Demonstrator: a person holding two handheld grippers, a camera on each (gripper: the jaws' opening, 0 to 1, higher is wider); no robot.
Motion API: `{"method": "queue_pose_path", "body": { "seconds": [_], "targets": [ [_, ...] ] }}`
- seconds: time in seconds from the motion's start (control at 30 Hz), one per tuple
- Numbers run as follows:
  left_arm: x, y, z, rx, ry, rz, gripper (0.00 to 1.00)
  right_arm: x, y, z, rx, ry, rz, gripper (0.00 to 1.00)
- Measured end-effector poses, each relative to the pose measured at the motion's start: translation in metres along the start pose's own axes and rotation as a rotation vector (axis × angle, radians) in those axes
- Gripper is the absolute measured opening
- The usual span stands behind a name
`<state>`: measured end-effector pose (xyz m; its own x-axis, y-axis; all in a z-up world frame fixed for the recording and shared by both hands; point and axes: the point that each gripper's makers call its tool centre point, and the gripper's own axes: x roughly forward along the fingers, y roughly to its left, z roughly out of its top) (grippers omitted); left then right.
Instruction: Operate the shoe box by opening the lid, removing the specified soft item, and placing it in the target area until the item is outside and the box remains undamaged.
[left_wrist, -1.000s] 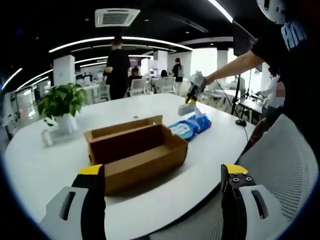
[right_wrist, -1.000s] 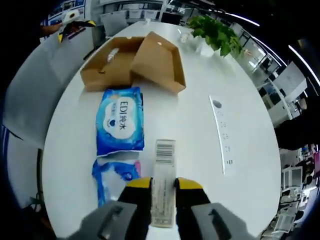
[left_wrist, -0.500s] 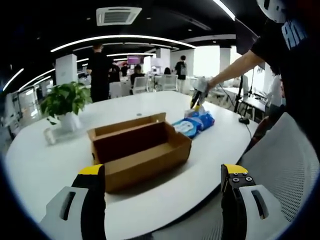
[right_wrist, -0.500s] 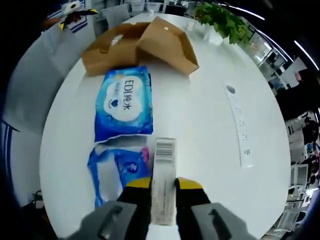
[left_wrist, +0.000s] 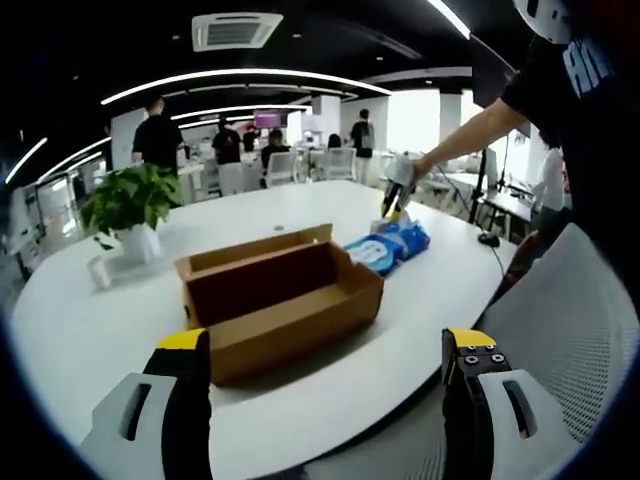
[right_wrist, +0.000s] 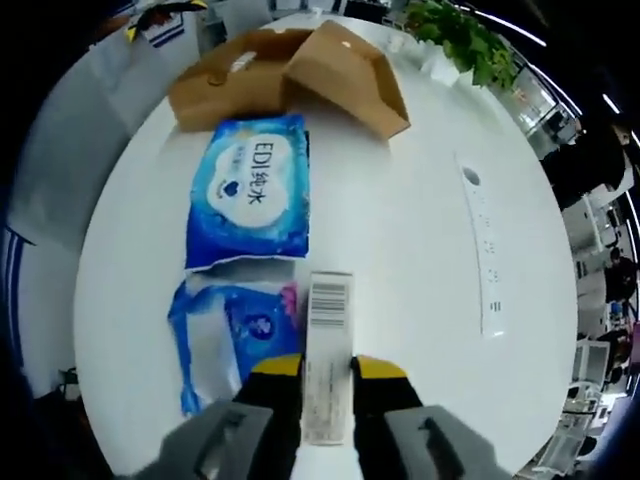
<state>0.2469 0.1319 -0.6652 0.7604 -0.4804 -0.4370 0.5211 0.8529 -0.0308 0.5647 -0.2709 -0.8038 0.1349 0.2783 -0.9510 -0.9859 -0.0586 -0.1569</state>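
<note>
Since a second ago the right claw (right_wrist: 327, 372) has been coming lower toward the table (right_wrist: 400, 250), so the two blue packs are now looming larger in the right gripper view and the shoe box (right_wrist: 300, 70) is sliding toward the top edge. That suggests the placing step is nearly done.

The right claw is pinching a slim white barcoded box (right_wrist: 327, 350) between its jaws, just beside the smaller blue pack (right_wrist: 225, 340). The left claw (left_wrist: 325, 375) is hanging spread wide with nothing between its jaws, aimed at the shoe box from the near table edge.

Counting: one shoe box with its lid off or folded back, sitting open on the table; two blue soft packs, the larger wet-wipe pack (right_wrist: 250, 190) lying between the box and the smaller one; one barcoded box; one potted plant (left_wrist: 125, 205); one white power strip (right_wrist: 480, 250).
</note>
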Motion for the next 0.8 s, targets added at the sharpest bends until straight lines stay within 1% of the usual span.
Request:
{"method": "queue_pose_path", "body": {
  "seconds": [0.07,0.13,0.23,0.37,0.4,0.47,0.53,0.57,0.63,0.7,0.77,0.8],
  "targets": [
    [0.000,0.000,0.001,0.000,-0.002,0.002,1.00,0.000,0.000,0.000,0.008,0.003,-0.004,0.16],
    [0.000,0.000,0.001,0.000,-0.005,0.003,1.00,0.000,-0.001,-0.002,0.028,0.010,-0.002,0.21],
    [0.000,0.000,0.002,0.003,-0.006,0.005,1.00,-0.004,-0.004,0.000,0.066,-0.009,-0.016,0.20],
    [-0.001,0.000,0.003,0.001,-0.015,0.003,1.00,-0.012,-0.004,0.004,0.071,-0.023,-0.028,0.22],
    [0.000,0.000,0.004,0.002,-0.016,0.001,1.00,-0.013,-0.005,0.004,0.074,-0.027,-0.036,0.23],
    [-0.001,-0.001,0.003,0.004,-0.017,-0.005,1.00,-0.020,-0.006,0.008,0.108,-0.042,-0.061,0.24],
    [-0.001,-0.002,0.003,0.009,-0.016,-0.010,1.00,-0.024,-0.005,0.011,0.135,-0.051,-0.071,0.28],
    [-0.001,-0.002,0.004,0.011,-0.020,-0.013,1.00,-0.027,-0.005,0.012,0.147,-0.051,-0.078,0.32],
    [-0.001,-0.003,0.005,0.010,-0.031,-0.020,1.00,-0.032,-0.004,0.011,0.208,-0.042,-0.098,0.39],
    [-0.001,-0.003,0.005,0.012,-0.034,-0.023,1.00,-0.038,-0.004,0.012,0.235,-0.043,-0.117,0.42],
    [-0.001,-0.003,0.005,0.013,-0.035,-0.026,1.00,-0.047,-0.002,0.016,0.287,-0.075,-0.138,0.45],
    [-0.002,-0.002,0.005,0.016,-0.032,-0.027,1.00,-0.050,-0.001,0.016,0.302,-0.079,-0.142,0.47]
  ]
}}
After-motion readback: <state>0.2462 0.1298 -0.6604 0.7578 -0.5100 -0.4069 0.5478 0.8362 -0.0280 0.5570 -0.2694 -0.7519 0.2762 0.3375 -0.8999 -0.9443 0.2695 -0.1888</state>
